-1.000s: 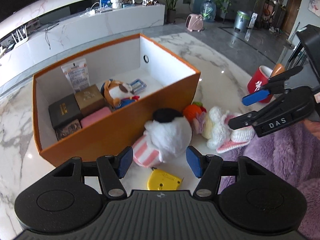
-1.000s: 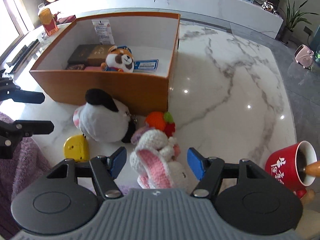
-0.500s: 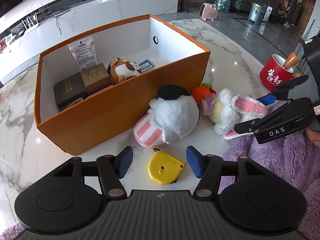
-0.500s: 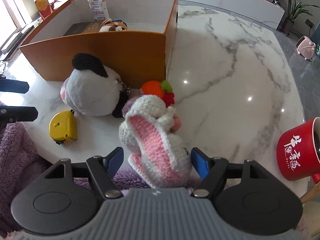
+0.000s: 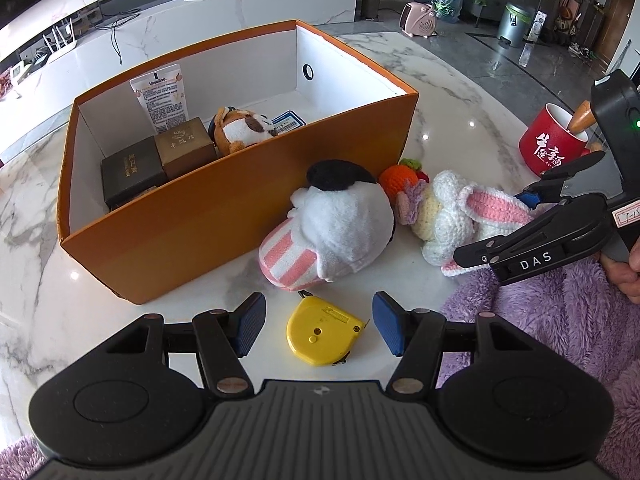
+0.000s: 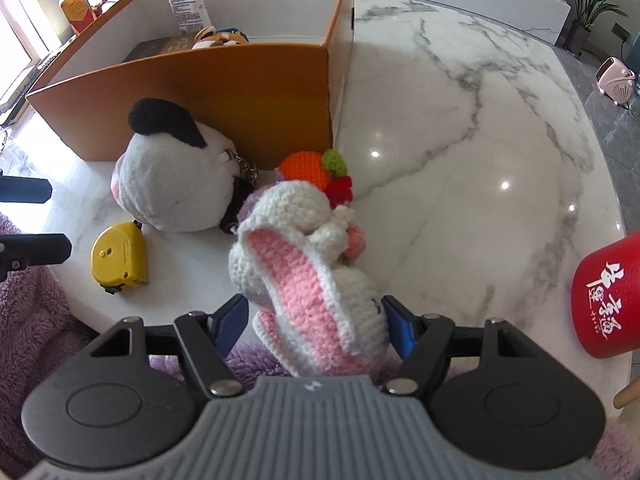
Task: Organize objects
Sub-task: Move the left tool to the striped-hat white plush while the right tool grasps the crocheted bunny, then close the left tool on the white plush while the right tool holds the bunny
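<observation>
The right gripper is wide open, with the crocheted rabbit lying between its blue pads. If the pads already touch the yarn cannot be told, because the rabbit's body hides their inner faces. In the left wrist view the rabbit's ear goes behind this gripper's black arm, which carries the letters "DAS". The left gripper is also wide open and holds nothing; the yellow tape measure lies on the marble table between its fingers, with gaps on both sides.

At 12 o'clock from the rabbit stands the orange box, and the white plush with a black patch leans on its front wall. The plush's face is turned away. Inside the box a tube reads "Vaseline"; two dark boxes have gold characters too small to read, and a small dog plush is half covered by the wall. At 2 o'clock in the left wrist view, the red mug shows white Chinese writing, which is cut off at the frame edge in the right wrist view.
</observation>
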### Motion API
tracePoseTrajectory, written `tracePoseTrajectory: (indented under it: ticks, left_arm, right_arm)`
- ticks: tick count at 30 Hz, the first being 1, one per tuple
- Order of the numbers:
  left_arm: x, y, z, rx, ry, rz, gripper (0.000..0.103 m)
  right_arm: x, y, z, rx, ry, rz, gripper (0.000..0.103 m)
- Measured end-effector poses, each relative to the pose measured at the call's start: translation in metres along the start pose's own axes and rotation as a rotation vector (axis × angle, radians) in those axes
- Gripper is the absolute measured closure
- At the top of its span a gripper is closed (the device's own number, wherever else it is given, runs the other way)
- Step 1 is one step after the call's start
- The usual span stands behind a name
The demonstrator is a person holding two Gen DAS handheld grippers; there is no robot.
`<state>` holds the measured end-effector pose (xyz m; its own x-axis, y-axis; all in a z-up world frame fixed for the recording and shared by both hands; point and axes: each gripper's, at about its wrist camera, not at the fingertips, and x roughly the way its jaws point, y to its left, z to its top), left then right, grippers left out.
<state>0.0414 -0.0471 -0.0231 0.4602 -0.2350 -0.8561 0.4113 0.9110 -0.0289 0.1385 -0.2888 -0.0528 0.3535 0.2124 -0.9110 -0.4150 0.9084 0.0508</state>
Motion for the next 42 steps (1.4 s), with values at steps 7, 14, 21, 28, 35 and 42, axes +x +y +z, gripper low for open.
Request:
tracePoseTrajectory:
  ticks: [7,14,21,28,35,42]
  left_arm:
    - [0.003,-0.004,0.003,0.074,-0.033,-0.009,0.027]
    - [0.013,-0.008,0.013,0.253,-0.089,-0.023,0.023]
    - [0.033,-0.016,0.018,0.488,-0.038,-0.007,0.023]
    - [0.053,-0.027,0.018,0.643,0.003,0.012,0.023]
    - [0.07,-0.03,0.015,0.664,0.026,0.031,0.023]
    - [0.076,-0.031,0.015,0.639,0.031,0.047,0.023]
  right_arm:
    - [0.0,-0.003,-0.003,0.016,0.005,0.038,0.054]
    - [-0.007,-0.019,-0.005,0.117,-0.021,0.189,0.055]
    - [-0.007,-0.015,-0.004,0.111,-0.041,0.182,0.049]
    - [-0.009,-0.02,-0.005,0.134,-0.085,0.202,0.047]
    - [-0.007,-0.014,-0.002,0.095,-0.093,0.186,0.038]
    - [-0.001,-0.007,0.001,0.069,-0.082,0.203,0.035]
